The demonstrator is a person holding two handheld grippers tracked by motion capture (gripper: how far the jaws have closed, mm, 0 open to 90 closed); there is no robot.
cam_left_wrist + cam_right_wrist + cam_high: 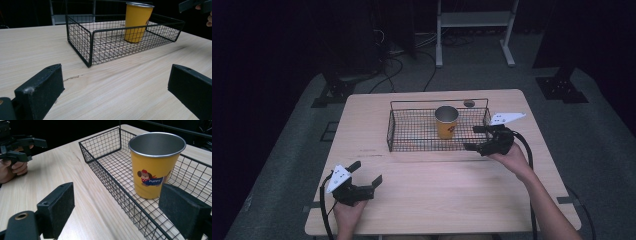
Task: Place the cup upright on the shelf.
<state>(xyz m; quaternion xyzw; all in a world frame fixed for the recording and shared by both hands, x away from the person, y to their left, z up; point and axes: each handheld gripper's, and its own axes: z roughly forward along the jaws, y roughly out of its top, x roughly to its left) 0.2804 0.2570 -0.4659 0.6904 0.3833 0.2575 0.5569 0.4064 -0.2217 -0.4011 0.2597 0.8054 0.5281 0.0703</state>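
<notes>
A yellow metal cup [446, 121] with a cartoon dog print [155, 165] stands upright in the right half of a black wire basket [390, 127] at the table's far middle. My right gripper [471, 138] is open at the basket's right front corner, and its jaws point at the cup without touching it. In the right gripper view its open jaws [117, 202] straddle the basket's wall [110, 180]. My left gripper [368, 172] is open and empty near the table's front left. From there, the basket [80, 37] and cup [136, 22] lie well ahead of the left gripper [115, 77].
The wooden table [437, 190] has bare surface between the basket and its front edge. A small round hole [469, 103] sits behind the basket. On the floor beyond are cables [397, 60] and a white metal frame [472, 20]. A dark scratch [71, 78] marks the wood.
</notes>
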